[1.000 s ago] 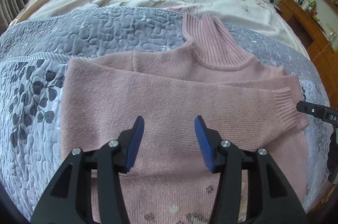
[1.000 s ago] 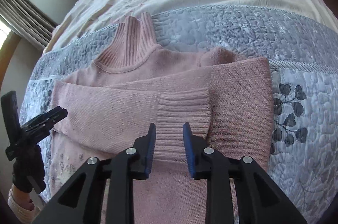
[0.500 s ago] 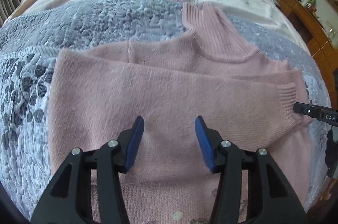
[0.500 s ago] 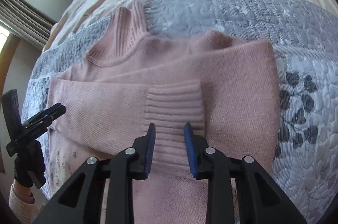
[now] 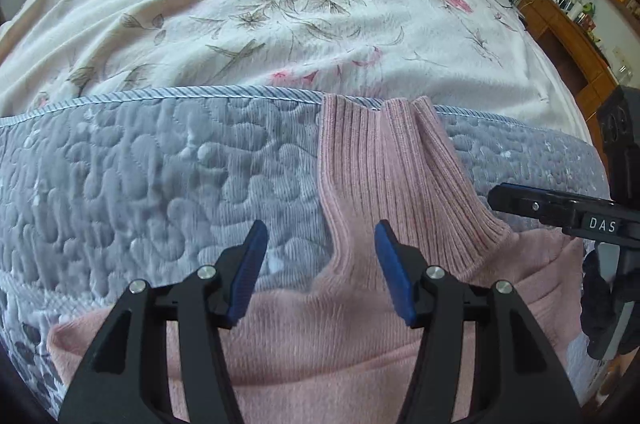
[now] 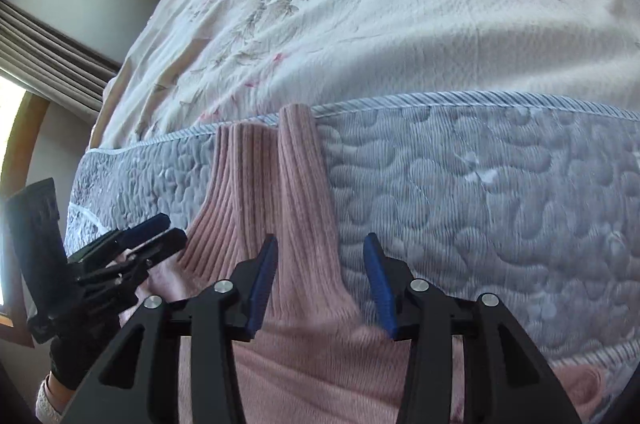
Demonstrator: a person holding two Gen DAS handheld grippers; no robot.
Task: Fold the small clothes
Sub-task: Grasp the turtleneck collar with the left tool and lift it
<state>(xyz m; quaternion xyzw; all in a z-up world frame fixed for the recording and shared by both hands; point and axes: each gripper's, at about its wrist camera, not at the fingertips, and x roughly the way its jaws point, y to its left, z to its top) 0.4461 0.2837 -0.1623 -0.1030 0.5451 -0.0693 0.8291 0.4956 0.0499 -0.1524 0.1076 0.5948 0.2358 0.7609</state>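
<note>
Bed with floral cover, a grey quilted blanket across its near part. On the blanket lies the pink sweater, flat, its ribbed collar reaching the blanket's far piped edge. Left gripper — jaws wide, holding nothing — hovers at the collar's left base; right gripper, equally wide and empty, straddles the collar's right edge. Step in hand, judged: positioning at the neck and shoulders for a lengthwise fold. The next move likely calls for both jaws to descend, pinch the knit at the shoulders together, and carry it toward the hem evenly.
</note>
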